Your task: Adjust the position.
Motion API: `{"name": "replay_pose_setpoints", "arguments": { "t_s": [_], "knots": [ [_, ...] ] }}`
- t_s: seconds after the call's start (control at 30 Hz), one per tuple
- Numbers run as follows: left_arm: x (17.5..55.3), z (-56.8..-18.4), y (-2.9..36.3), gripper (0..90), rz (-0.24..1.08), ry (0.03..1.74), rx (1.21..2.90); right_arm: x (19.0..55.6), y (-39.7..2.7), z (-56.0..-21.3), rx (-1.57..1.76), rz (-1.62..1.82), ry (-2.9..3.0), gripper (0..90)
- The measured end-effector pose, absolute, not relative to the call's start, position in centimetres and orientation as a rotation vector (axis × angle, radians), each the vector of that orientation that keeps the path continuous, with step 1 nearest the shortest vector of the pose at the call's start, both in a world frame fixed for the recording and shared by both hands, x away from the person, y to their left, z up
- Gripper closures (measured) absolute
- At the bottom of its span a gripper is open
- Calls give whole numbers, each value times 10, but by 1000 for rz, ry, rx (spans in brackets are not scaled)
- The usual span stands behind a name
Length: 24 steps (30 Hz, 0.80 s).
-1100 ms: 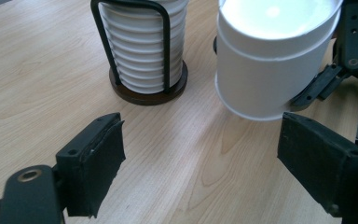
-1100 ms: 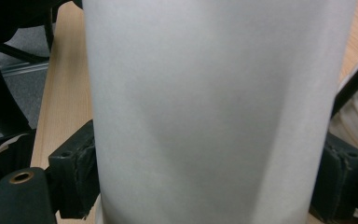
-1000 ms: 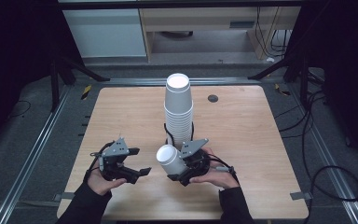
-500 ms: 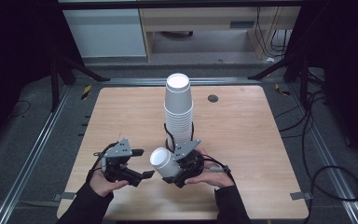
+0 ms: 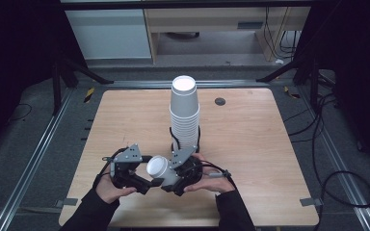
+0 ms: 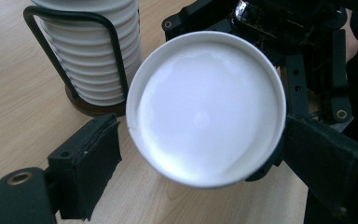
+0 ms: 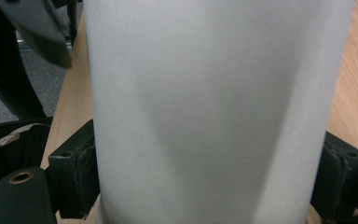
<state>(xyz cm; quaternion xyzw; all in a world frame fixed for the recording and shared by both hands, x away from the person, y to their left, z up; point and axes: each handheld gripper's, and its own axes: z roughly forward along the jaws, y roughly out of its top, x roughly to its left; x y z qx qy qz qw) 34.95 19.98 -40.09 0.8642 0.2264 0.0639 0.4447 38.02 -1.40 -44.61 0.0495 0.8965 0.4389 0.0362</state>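
Table (image 5: pixel 250 159): sitting light wood, square-ish, carrying everything below; dark floor and metal rails running around it.
Cup stack (image 5: pixel 184 113): standing upright at table centre, white paper cups nested bottom-up; also showing at upper left in the left gripper view (image 6: pixel 95 51), ribbed rims stacking up.
Stack holder (image 6: pixel 46 42): black wire frame hugging the stack, resting on a round dark base on the table.
Right gripper (image 5: pixel 172 179): sitting at the near edge just in front of the stack, clamping a single cup by its side wall; both pads pressing the wall in the right gripper view (image 7: pixel 205 182).
Left gripper (image 5: pixel 147 184): sitting just left of the right one, jaws spread apart and gripping nothing; in the left gripper view (image 6: pixel 200 154) pads flanking the cup's end, left pad standing clear of it, right side too close to tell contact.
Single cup (image 5: pixel 160 169): lying roughly sideways above the table, round end facing the left gripper (image 6: pixel 205 109), wall looming close in the right gripper view (image 7: pixel 214 107).
Grommet (image 5: pixel 220 101): sitting small and dark on the far table, right of the stack.
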Motion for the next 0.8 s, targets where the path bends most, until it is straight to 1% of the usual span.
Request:
{"name": "replay_pose_setpoints", "arguments": {
  "t_s": [0.33,0.8],
  "knots": [
    [350,-402,198,123,141,560,2153,379,-2,-444,127,1356,2751,141],
    [351,-403,198,175,138,578,2147,378,3,-441,116,1352,2741,140]
  ]
}}
